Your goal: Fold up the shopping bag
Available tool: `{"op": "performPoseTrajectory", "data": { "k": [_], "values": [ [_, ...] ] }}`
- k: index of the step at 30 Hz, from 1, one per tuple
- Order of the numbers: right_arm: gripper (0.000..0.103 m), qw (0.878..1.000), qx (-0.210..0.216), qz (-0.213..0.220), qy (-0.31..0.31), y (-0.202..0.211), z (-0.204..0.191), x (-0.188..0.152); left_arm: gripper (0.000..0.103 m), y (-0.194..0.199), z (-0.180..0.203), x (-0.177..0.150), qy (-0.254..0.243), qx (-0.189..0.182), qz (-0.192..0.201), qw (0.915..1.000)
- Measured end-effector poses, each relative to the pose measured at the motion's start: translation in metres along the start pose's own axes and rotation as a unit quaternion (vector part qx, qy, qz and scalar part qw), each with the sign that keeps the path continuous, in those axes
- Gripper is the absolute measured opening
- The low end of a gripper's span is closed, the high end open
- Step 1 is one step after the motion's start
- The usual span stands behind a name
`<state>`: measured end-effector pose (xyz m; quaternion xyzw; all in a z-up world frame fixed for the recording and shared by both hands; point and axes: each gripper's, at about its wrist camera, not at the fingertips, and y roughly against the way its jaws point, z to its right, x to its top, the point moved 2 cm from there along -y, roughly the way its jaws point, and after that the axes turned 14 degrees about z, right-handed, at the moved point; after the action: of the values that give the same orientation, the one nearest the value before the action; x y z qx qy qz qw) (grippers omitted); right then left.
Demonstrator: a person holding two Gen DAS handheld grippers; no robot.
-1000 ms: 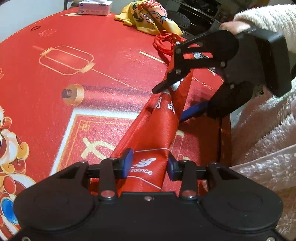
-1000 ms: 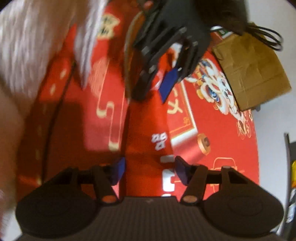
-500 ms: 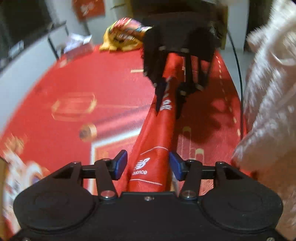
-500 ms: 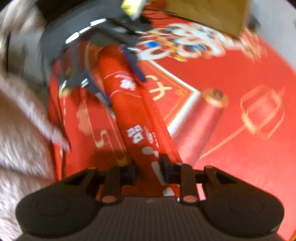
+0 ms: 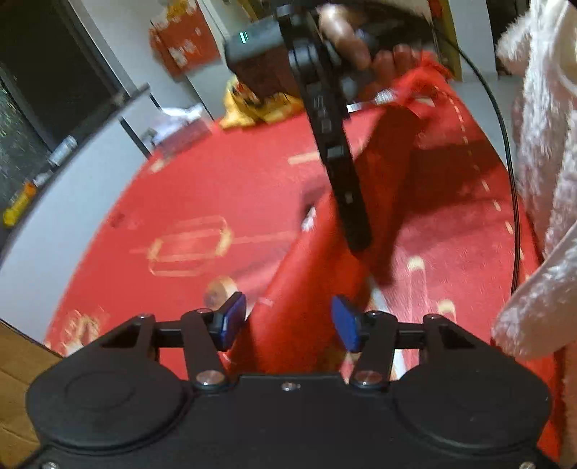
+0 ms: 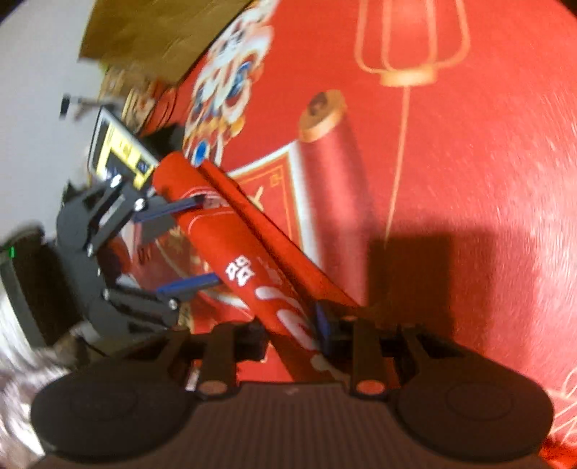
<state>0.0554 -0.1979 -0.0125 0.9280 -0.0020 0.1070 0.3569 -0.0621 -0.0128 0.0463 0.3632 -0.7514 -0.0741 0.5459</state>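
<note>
— Where is the shopping bag (image 6: 230,249) seen?

— It is gathered into a long, narrow red bundle and held up off the tabletop (image 6: 468,180), stretched between the two grippers. White lettering is seen along it in the right wrist view.

— How is it held at the near end of that view?

— The right gripper (image 6: 292,332) is closed on the bundle: the pads are pressed against the fabric from both sides, with only a narrow gap between them. In the left wrist view the same gripper (image 5: 355,238) is seen edge-on, blurred, with the bag draped around it and a hand (image 5: 364,54) wrapped around its handle.

— And the other end?

— The left gripper (image 5: 288,321) is stood about half open. Its jaws have just been opening, and the bag (image 5: 299,288) is passed between the blue pads (image 5: 230,319), but they are not pressed on it; a little space is left on each side. From the right wrist view the left gripper (image 6: 187,245) is seen from the side, its blue fingers reaching to the bundle above and below.

— What is seen around them?

— The tabletop is covered by a red cloth printed with gold lanterns and a scroll. A yellow printed bag (image 5: 259,104) is lying at its far edge, a brown cardboard box (image 6: 151,32) is seen beyond the edge, and a fluffy white sleeve (image 5: 541,180) is seen at the right.
</note>
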Motion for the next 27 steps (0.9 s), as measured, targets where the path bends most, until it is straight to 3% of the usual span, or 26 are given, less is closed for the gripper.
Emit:
{"op": "performPoseTrajectory", "data": {
  "k": [10, 15, 18, 21, 23, 25, 27],
  "values": [
    [0.026, 0.998, 0.007, -0.016, -0.062, -0.006, 0.013, 0.011, 0.054, -0.004, 0.0, -0.001, 0.005, -0.019, -0.006, 0.9998],
    [0.026, 0.997, 0.003, -0.025, -0.067, -0.007, 0.015, 0.015, 0.057, -0.02, -0.003, -0.013, 0.012, -0.027, -0.025, 0.9993],
    [0.027, 0.999, 0.003, -0.021, -0.049, -0.006, 0.011, 0.016, 0.058, -0.024, -0.01, -0.017, 0.042, -0.033, -0.029, 0.9981],
    [0.037, 0.999, -0.026, 0.0, 0.022, 0.001, -0.008, 0.018, 0.059, -0.026, -0.014, -0.019, 0.059, -0.039, -0.034, 0.9969],
    [0.053, 0.992, -0.072, 0.025, 0.097, 0.012, -0.027, 0.019, 0.059, -0.027, -0.015, -0.021, 0.065, -0.041, -0.037, 0.9963],
    [0.053, 0.972, -0.11, 0.046, 0.201, 0.023, -0.053, 0.016, 0.06, -0.028, -0.017, -0.022, 0.072, -0.046, -0.042, 0.9955],
    [0.053, 0.943, -0.129, 0.067, 0.299, 0.033, -0.083, 0.007, 0.06, -0.03, -0.017, -0.023, 0.079, -0.052, -0.048, 0.9944]
  ]
}}
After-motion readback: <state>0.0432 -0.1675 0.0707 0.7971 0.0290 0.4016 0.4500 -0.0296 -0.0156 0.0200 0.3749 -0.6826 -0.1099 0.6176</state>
